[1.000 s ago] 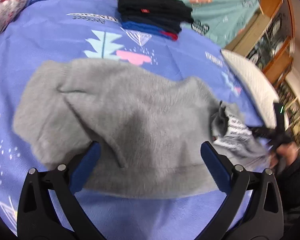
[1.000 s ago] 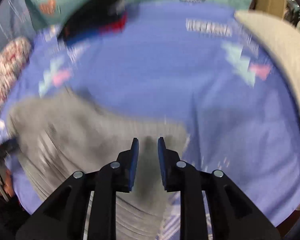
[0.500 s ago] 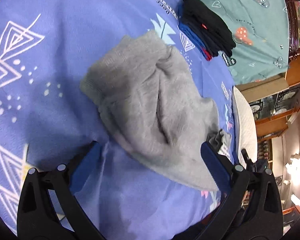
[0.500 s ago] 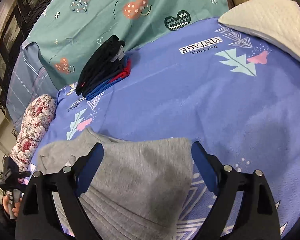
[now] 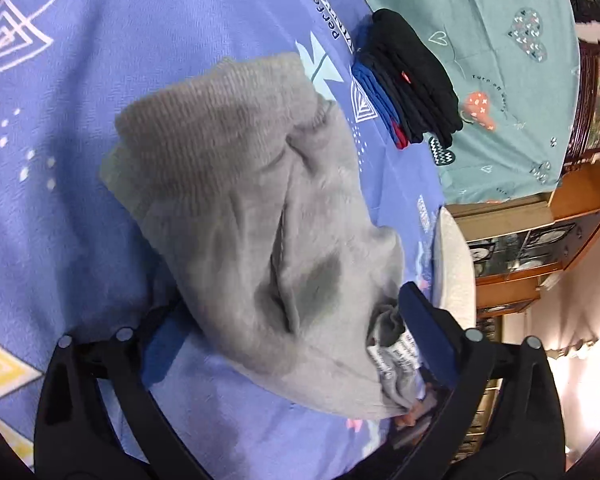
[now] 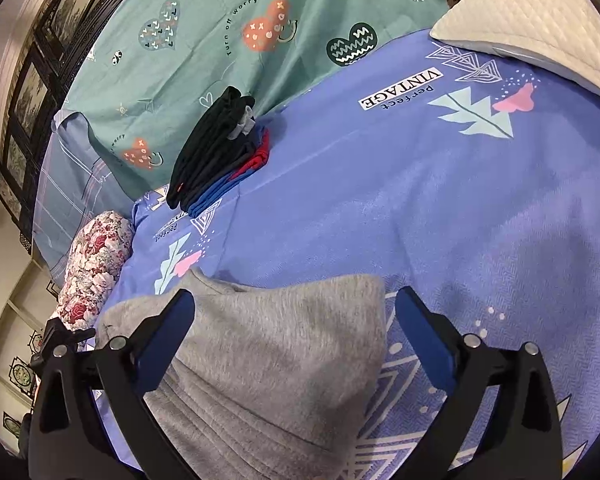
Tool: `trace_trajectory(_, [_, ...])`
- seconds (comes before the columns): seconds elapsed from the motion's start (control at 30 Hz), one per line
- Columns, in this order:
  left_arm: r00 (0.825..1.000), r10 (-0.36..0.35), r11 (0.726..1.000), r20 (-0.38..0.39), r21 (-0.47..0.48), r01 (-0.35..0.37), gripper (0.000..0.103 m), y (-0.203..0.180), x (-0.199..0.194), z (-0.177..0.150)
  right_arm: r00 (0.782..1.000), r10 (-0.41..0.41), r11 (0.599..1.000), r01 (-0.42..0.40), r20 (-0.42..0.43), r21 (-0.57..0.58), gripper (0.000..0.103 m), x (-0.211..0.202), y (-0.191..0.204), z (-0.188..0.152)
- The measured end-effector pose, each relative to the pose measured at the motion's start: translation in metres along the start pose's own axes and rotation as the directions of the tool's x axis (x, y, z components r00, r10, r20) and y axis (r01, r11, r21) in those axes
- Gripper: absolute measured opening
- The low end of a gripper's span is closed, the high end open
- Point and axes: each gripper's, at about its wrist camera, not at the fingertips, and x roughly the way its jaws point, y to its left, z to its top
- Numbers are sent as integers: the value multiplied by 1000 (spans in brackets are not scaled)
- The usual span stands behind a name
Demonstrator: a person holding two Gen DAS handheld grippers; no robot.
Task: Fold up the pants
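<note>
The left gripper (image 5: pixel 296 332) has its fingers spread wide with nothing clamped, poised over the grey pants (image 5: pixel 260 216), which lie folded into a compact bundle on the blue patterned bedsheet (image 5: pixel 140 20). The right gripper (image 6: pixel 296 332) is likewise wide apart and empty-handed, straddling the pants (image 6: pixel 276 352) near their ribbed end. Farther off, a stack of dark folded clothes (image 6: pixel 216 152) sits against the green sheet (image 6: pixel 220 32), with a white pillow (image 6: pixel 540 20) well apart.

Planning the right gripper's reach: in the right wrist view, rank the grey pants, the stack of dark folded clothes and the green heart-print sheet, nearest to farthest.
1. Grey pants, between the jaws.
2. Stack of dark folded clothes, upper left.
3. Green heart-print sheet, behind the stack, at the top.
</note>
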Motion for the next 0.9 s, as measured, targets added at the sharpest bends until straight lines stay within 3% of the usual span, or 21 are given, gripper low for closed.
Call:
trace_trajectory(0.1, [1000, 13, 999, 22, -45, -12, 94, 1, 0, 2, 1000, 5, 1000, -5, -2, -7, 100, 1, 1, 0])
trace_trajectory(0.17, [998, 32, 995, 49, -92, -27, 99, 3, 3, 10, 1000, 4, 1000, -4, -7, -9, 100, 2, 1, 0])
trace_trajectory(0.27, [995, 49, 993, 82, -110, -39, 101, 1, 11, 22, 1000, 2, 1000, -2, -11, -9, 100, 3, 1, 0])
trace_trajectory(0.33, [994, 21, 995, 109, -96, -10, 99, -2, 12, 23, 1000, 3, 1000, -3, -7, -8, 100, 2, 2, 0])
trace_trajectory(0.37, [992, 14, 996, 125, -93, -2, 86, -2, 12, 22, 1000, 5, 1000, -5, -3, -6, 100, 1, 1, 0])
trace_trajectory(0.43, [988, -10, 996, 154, -85, 23, 69, 3, 10, 19, 1000, 8, 1000, -7, 2, -3, 100, 0, 0, 0])
trace_trajectory(0.47, [986, -21, 997, 165, -75, 34, 50, 5, 8, 17, 1000, 9, 1000, -9, 2, -2, 100, -1, 0, 0])
trace_trajectory(0.5, [985, -23, 998, 170, -54, 33, 41, 3, 7, 16, 1000, 12, 1000, -12, 3, -1, 100, -1, -1, 0])
trace_trajectory(0.57, [982, -13, 1000, 188, -6, 15, 36, -5, 5, 13, 1000, 13, 1000, -13, 0, 0, 100, 0, -2, 0])
trace_trajectory(0.63, [981, -13, 999, 192, 39, 6, 35, -14, 1, 9, 1000, 11, 1000, -11, -9, 1, 100, 2, -2, 1])
trace_trajectory(0.73, [986, -5, 1000, 169, -15, 8, 35, -5, 5, 16, 1000, 11, 1000, -11, -12, 6, 100, 3, -2, 1])
trace_trajectory(0.8, [991, -5, 998, 136, -65, 14, 45, 3, 14, 21, 1000, 16, 1000, -16, -8, 10, 100, 2, -3, 1])
trace_trajectory(0.83, [993, -3, 997, 121, -78, 13, 56, 6, 17, 23, 1000, 16, 1000, -16, -8, 12, 100, 2, -3, 1])
trace_trajectory(0.9, [993, 0, 995, 122, -97, 11, 62, 5, 20, 25, 1000, 17, 1000, -17, -11, 12, 100, 2, -3, 1])
